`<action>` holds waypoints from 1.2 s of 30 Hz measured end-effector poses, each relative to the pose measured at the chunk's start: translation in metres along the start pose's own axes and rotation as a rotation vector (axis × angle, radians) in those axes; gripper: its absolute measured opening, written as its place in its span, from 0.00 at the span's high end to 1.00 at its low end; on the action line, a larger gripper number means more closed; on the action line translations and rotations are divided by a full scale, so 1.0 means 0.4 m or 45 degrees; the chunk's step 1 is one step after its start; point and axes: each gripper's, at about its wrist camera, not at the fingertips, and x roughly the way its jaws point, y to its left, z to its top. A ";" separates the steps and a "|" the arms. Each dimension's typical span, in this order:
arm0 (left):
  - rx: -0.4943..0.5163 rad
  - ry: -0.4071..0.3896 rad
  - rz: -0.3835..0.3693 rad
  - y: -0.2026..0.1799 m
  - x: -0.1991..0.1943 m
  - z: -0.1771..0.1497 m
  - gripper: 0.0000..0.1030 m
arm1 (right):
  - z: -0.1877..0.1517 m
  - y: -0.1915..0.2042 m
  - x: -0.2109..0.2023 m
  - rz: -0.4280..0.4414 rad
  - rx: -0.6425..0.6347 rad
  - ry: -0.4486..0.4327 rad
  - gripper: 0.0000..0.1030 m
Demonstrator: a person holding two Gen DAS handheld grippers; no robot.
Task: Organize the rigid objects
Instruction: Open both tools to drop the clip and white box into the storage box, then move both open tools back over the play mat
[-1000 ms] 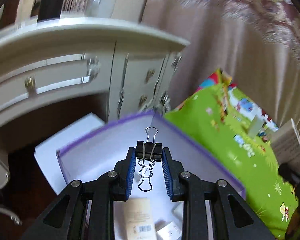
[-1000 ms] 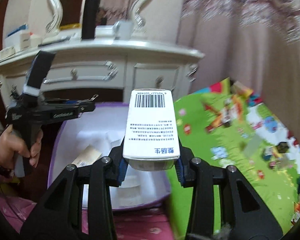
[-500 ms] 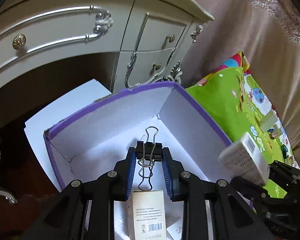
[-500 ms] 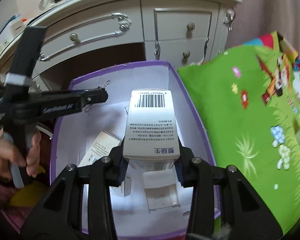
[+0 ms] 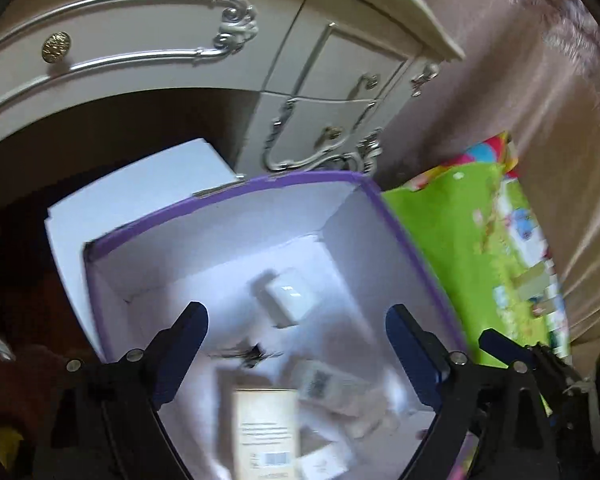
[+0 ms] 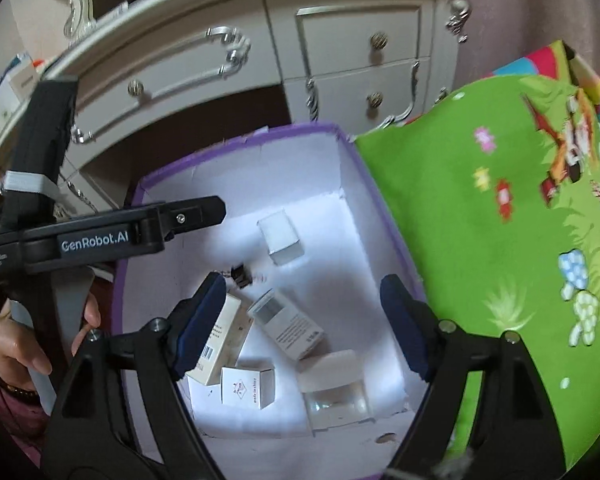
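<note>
Both grippers hang over the purple-rimmed box [image 6: 332, 130] and both sets of jaws are opening. The right gripper [image 6: 302, 320] stands wide with nothing pressed between its pads — the white barcoded carton [image 6: 286, 324] lies below them on the box floor, its long axis running diagonally from upper left to lower right, its grey end toward the upper left. The left gripper [image 5: 296, 340] is spread wide too, empty; the black binder clip [image 5: 256, 351] shows blurred just under it, clear of both pads. From the right wrist view the clip [image 6: 240, 274] sits just above the carton's upper end, beside a tan carton [image 6: 216, 340]. Nearer the camera lie 2 more: a small printed white box [image 6: 247, 388] and a clear case [image 6: 336, 392]. Farther in, a plain white cube box [image 6: 281, 236] stands alone. Beyond the box, the green play mat [image 6: 480, 240] at right and the cream dresser [image 6: 340, 40] behind.
</note>
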 end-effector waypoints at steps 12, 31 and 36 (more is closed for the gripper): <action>0.354 0.027 -0.197 -0.318 -0.064 -0.046 0.00 | -0.117 -0.354 -0.323 -0.376 0.408 -0.284 0.10; 0.791 0.414 -0.457 -0.690 0.164 -0.341 0.00 | -0.654 -0.695 -0.611 -0.868 0.954 -0.195 0.09; 0.881 0.411 -0.423 -0.752 0.212 -0.386 0.00 | -0.766 -0.768 -0.661 -0.898 1.103 -0.182 0.08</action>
